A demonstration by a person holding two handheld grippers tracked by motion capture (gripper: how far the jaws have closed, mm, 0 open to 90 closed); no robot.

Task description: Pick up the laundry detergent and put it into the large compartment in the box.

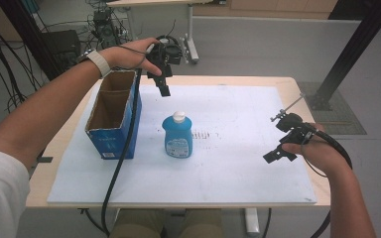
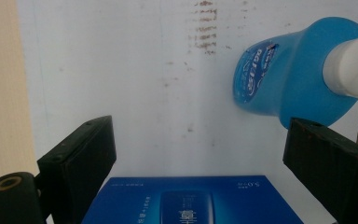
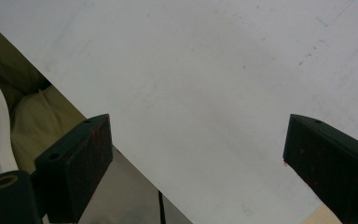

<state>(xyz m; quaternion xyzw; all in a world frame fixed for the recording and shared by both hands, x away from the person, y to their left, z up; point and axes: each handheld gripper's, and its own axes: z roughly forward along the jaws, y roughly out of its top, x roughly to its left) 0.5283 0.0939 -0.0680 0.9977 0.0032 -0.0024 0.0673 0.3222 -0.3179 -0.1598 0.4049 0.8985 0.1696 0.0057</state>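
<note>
So the left gripper (image 1: 163, 84) is up in the air past the far end of the open blue cardboard box (image 1: 113, 115), pointing down, jaws spread wide with nothing between them. In the left gripper view the blue detergent bottle (image 2: 289, 74) with its white cap (image 2: 352, 65) sits beyond the right jaw, not touching it, and the box's printed side (image 2: 191, 200) is at the bottom edge. The bottle stands upright on the white mat (image 1: 238, 163), just beside the box. The right gripper (image 1: 280, 151) hovers over the mat's right edge, jaws wide too and empty, well apart from the bottle
</note>
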